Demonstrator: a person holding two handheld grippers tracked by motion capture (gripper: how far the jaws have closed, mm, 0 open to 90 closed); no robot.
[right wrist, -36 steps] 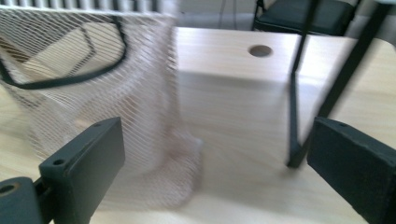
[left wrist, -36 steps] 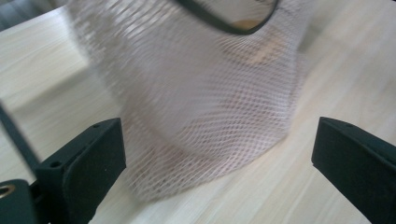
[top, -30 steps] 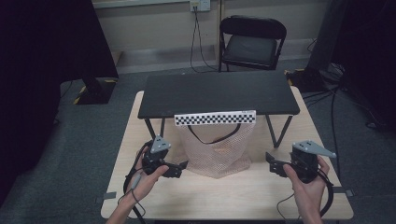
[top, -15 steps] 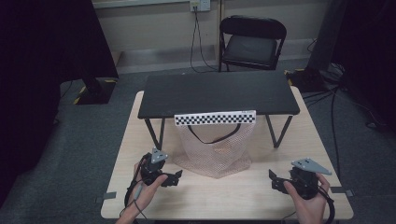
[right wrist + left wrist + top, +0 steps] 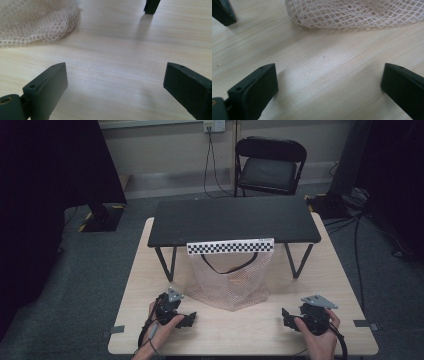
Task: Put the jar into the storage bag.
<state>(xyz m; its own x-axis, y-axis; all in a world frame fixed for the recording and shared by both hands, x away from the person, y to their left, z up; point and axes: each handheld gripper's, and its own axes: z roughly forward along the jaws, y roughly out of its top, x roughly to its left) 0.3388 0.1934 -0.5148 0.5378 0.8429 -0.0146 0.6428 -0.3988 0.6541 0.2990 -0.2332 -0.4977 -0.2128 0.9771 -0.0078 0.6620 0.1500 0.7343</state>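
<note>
Mesh bag untouched, nothing begun.
Left gripper (image 5: 189,320) and right gripper (image 5: 285,317) gape wide, empty, near the mesh bag (image 5: 230,282).

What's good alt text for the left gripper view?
Two open black jaws of the left gripper frame bare wooden table, nothing between them. A white mesh bag lies beyond, at the top edge.

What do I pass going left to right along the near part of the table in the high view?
Left tongs, open and empty → mesh bag, lying a little farther back between the two → right tongs, open and empty, all on the light wooden table.
</note>
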